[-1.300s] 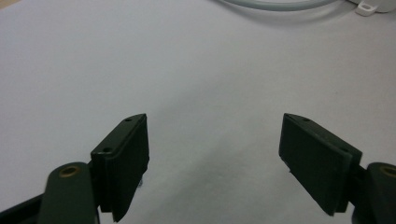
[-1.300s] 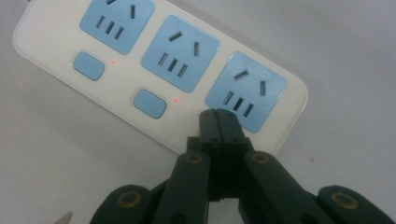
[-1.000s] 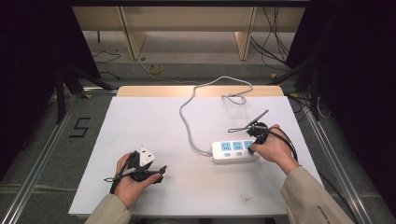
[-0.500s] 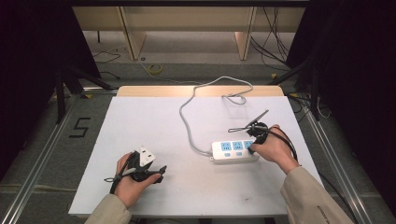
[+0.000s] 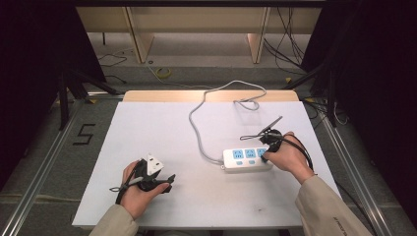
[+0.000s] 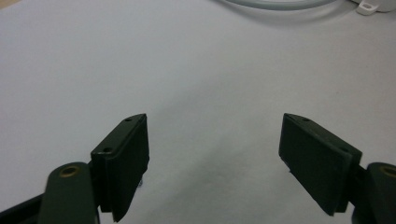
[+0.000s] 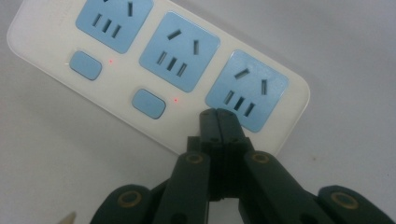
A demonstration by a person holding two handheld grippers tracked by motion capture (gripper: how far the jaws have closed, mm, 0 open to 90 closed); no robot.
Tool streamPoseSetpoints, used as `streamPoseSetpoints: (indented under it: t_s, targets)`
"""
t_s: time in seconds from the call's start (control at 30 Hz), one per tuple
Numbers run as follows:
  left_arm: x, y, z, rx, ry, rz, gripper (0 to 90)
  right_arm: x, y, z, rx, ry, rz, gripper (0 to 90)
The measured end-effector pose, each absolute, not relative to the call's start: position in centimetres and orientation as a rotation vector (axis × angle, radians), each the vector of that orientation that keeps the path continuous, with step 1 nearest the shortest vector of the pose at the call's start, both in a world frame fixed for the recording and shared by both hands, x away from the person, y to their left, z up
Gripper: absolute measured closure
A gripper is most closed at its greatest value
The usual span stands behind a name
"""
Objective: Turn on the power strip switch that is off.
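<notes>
Right gripper (image 7: 218, 116) clenched on nothing, tips over third switch of white power strip (image 5: 247, 159) mid-table, apparently to press. Left gripper (image 6: 215, 163) released, parked near front-left.

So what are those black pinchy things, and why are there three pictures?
A person sits at a white table holding a pair of tongs in each hand. One picture looks down from a camera above. The other two come from little cameras riding on the tongs themselves.

The left tongs are open over bare table, holding nothing. The right tongs are pinched shut, with their tip pressing down on a white power strip, right where its third blue button would be. The strip has three blue sockets, and small red lights glow beside the other two buttons. Its grey cord curls away across the table.
</notes>
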State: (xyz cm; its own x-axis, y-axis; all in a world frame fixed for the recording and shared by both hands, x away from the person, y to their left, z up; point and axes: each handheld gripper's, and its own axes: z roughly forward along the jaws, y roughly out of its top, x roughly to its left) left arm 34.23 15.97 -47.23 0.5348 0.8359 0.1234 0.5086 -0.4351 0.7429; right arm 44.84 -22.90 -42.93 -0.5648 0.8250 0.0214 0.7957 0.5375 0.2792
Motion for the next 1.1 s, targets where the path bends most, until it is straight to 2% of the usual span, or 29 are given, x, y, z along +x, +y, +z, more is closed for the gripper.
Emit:
streamPoseSetpoints:
  t_s: [1.1]
  targets:
    - [34.27,16.05,-47.26,2.116,1.09,0.64,24.2,44.73,-23.25,-42.85,1.401,2.642,0.443,90.0]
